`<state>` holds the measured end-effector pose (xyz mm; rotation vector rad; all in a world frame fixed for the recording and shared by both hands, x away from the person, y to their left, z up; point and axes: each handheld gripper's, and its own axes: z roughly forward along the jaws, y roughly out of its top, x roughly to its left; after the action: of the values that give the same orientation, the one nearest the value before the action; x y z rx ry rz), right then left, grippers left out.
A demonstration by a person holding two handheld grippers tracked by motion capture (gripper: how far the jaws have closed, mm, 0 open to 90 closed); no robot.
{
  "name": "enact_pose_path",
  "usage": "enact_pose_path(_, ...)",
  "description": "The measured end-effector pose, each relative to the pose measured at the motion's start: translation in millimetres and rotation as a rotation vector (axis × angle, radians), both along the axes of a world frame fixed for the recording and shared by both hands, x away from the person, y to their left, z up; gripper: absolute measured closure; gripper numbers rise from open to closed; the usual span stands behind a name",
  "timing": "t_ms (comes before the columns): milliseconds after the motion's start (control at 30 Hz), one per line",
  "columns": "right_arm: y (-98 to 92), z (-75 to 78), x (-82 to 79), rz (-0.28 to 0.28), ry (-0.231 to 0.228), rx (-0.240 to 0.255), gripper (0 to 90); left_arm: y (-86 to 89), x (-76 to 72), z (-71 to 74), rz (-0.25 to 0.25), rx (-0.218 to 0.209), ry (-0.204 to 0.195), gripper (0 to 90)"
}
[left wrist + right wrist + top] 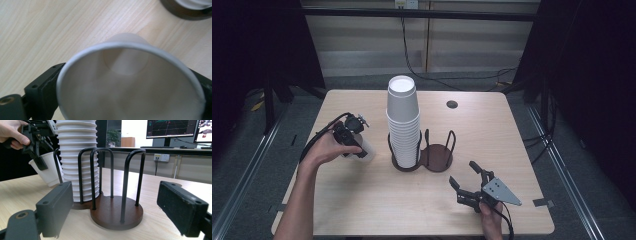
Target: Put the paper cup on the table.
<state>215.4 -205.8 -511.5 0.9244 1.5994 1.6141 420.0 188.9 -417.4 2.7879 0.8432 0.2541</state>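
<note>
Evidently a single paper cup (130, 85) is clamped between the left gripper (353, 136)'s jaws, tilted, probably to keep it clear of the cup stack (402, 125). Ahead of the right gripper (120, 207)'s spread jaws, the holder's empty bay (117, 212) is framed.

Matt white paper cups (402, 120), dark wooden holder base (113, 212), pale wood-grain table (362, 195)

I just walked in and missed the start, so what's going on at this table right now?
A person is working with two hand-held grippers. The left gripper is clamped on a single white paper cup, holding it tilted just left of the cup holder. A tall stack of cups sits in the holder's left ring; the right ring is empty. The right gripper is open, holding nothing, and points at the holder over the table.
</note>
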Motion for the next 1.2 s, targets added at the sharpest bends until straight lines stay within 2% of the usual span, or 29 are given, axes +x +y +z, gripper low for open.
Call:
enact_pose_path(100,0.0,0.0,-0.1,0.000,0.001,0.001,13.3,-3.4,1.1,-1.3,-0.007,-0.006,0.002,5.7)
enact_pose_path(167,0.0,0.0,-0.2,0.000,0.001,0.000,13.3,-4.8,2.5,-3.7,-0.018,-0.002,0.025,6.5)
enact_pose_path(233,0.0,0.0,-0.2,0.000,0.001,0.000,13.3,-5.6,2.9,-6.2,-0.016,-0.012,0.019,6.9)
enact_pose_path(333,0.0,0.0,-0.2,0.000,0.001,0.000,13.3,-7.8,4.1,-10.2,-0.018,-0.008,0.031,7.4)
enact_pose_path(367,0.0,0.0,-0.2,0.000,0.001,0.000,13.3,-8.6,3.9,-11.0,-0.023,-0.006,0.035,11.0)
enact_pose_path(433,0.0,0.0,-0.2,0.000,0.000,0.000,13.3,-9.2,3.8,-11.9,-0.017,0.003,0.029,9.9)
enact_pose_path(600,0.0,0.0,-0.2,0.000,0.001,0.000,13.3,-8.1,4.4,-17.7,0.003,-0.008,0.011,9.4)
enact_pose_path(667,0.0,0.0,0.0,0.000,0.000,0.000,13.3,-7.3,4.3,-21.7,0.003,0.011,0.013,7.5)
enact_pose_path(767,0.0,0.0,0.0,0.000,0.000,0.000,13.4,-3.5,4.0,-23.7,0.003,-0.023,0.011,6.6)
enact_pose_path(933,0.0,0.1,0.1,0.001,0.002,-0.001,13.4,0.4,-0.9,-26.6,-0.003,-0.012,-0.004,5.7)
enact_pose_path(1033,0.0,0.0,0.1,0.000,0.001,-0.001,13.4,4.6,-3.8,-28.1,-0.005,-0.036,-0.024,7.0)
enact_pose_path(1133,0.0,0.0,0.0,0.000,0.000,0.000,13.3,10.6,-6.0,-30.9,0.001,-0.063,-0.022,6.4)
enact_pose_path(1200,0.0,0.0,0.0,0.000,0.001,0.000,13.4,14.6,-9.1,-30.9,0.004,-0.064,-0.035,9.0)
